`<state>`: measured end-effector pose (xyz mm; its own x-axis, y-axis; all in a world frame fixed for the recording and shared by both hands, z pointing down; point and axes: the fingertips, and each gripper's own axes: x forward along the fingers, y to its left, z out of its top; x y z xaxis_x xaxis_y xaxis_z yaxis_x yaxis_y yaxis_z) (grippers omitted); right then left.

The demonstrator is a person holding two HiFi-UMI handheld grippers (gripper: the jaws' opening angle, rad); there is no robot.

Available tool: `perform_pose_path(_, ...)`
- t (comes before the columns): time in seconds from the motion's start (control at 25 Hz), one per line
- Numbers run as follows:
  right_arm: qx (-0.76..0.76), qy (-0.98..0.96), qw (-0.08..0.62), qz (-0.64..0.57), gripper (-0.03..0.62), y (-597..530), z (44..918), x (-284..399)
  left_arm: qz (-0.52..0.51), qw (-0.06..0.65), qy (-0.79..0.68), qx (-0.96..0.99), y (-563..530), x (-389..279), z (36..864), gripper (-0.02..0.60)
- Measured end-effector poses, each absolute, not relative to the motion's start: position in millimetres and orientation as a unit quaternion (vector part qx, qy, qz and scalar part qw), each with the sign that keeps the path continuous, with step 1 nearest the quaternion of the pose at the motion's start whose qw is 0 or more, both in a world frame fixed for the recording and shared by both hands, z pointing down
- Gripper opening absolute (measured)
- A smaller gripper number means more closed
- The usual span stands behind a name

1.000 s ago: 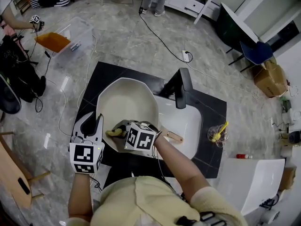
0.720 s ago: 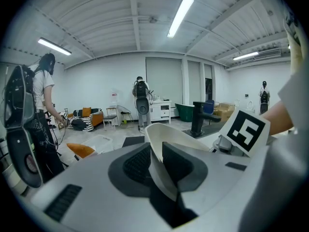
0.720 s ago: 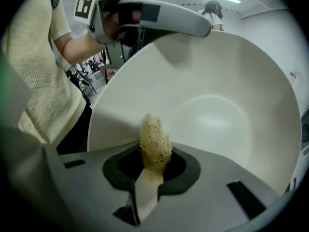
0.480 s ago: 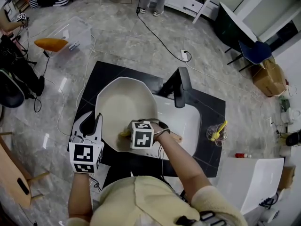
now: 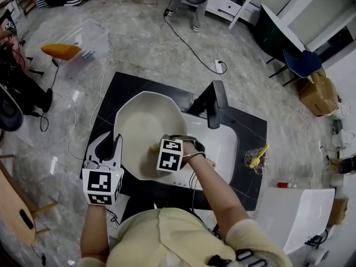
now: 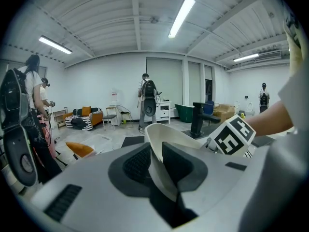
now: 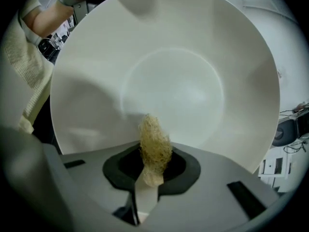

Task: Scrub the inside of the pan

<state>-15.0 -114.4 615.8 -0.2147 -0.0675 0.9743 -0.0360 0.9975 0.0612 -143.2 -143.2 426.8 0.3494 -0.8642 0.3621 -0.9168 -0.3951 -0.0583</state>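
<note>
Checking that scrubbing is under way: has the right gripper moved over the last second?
Yes. The right gripper, shut on the loofah scrubber, has slid rightward and slightly up across the pan, nearer the fixed black faucet.

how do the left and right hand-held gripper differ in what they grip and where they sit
The left hand-held gripper clamps the rim of the pan, at its edge. The right hand-held gripper pinches a fibrous scrubber, pointed at the pan's inside. Both are shut on something.
</note>
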Motion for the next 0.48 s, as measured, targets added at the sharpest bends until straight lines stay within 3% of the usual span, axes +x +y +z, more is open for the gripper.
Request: perform_pose_path(0.48,0.187,-0.768,0.61,-0.051,0.078,-184,612,-13,0.171,0.076,-0.541,0.82,-143,-143,427,0.066)
